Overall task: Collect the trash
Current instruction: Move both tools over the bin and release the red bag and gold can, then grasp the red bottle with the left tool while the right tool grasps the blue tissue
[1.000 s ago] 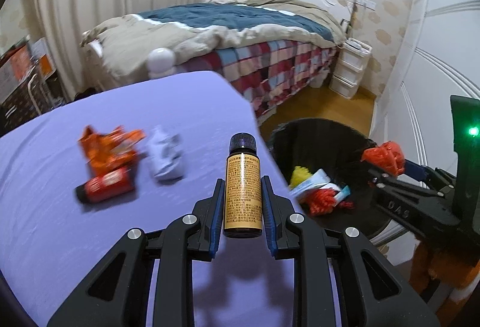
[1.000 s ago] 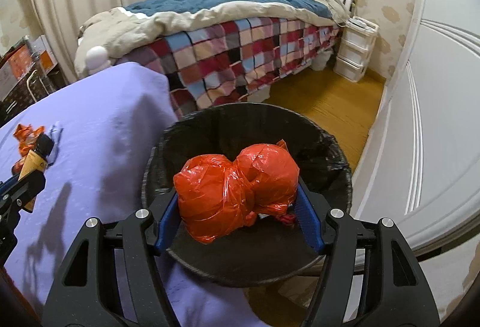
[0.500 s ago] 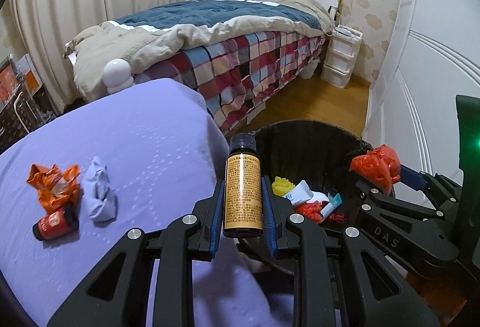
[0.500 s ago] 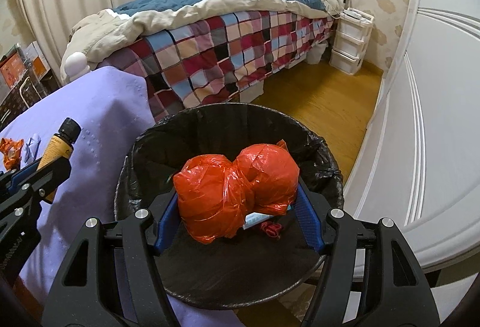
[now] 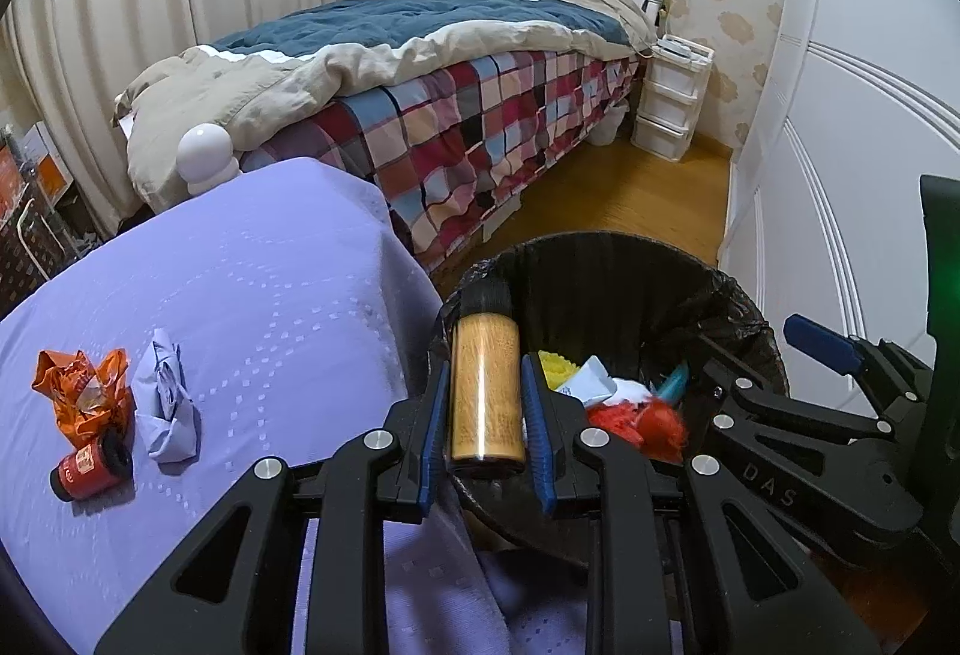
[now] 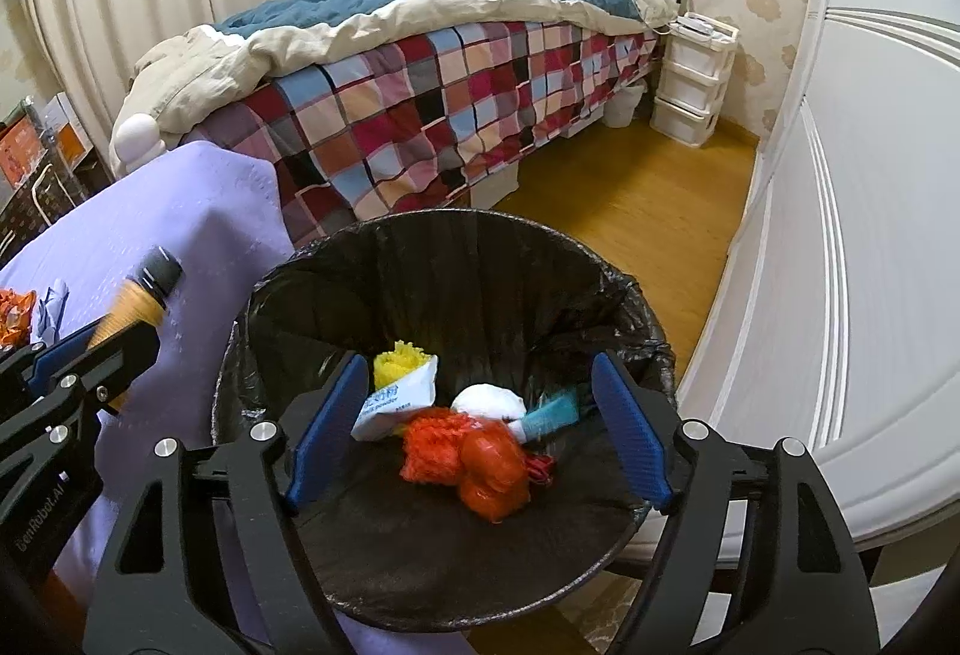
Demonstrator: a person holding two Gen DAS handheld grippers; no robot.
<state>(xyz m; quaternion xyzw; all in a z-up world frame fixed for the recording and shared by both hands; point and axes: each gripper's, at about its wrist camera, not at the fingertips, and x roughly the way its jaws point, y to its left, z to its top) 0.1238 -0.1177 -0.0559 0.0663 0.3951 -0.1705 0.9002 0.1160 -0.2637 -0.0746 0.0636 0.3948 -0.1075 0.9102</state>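
In the left wrist view, at the lower left of the frame, a crumpled orange wrapper (image 5: 81, 395) lies on the purple tablecloth (image 5: 258, 295), with a small red can (image 5: 91, 467) on its side just below it and a crumpled pale tissue (image 5: 165, 403) just to its right; at the lower centre the left gripper (image 5: 485, 415) has the amber bottle (image 5: 485, 385) standing upright between its blue pads, black cap uppermost and blurred; its jaws have just been opening, narrow gaps show on both sides of the bottle, and the pads do not look pressed against it; the bottle sits over the near rim of the black-lined trash bin (image 5: 606, 259), which fills the centre right beside the table edge; at the lower right the right gripper (image 5: 774, 355) reaches over the bin.

In the right wrist view, at the left edge, the bottle (image 6: 141, 298) pokes up from the left gripper's fingers above the tablecloth (image 6: 198, 229); in the centre the bin (image 6: 456, 247) lies open below the right gripper (image 6: 480, 424), whose jaws have just been opening and stand wide apart with nothing between the pads; the red plastic bag (image 6: 489, 466) lies at the bottom of the bin, between the pads in the picture but well below them, beside a white sachet (image 6: 396, 403), a yellow scrap (image 6: 401, 358), a white wad (image 6: 489, 401) and a teal tube (image 6: 552, 412); at the upper part of the frame stands a bed (image 6: 450, 72) with a checked cover.
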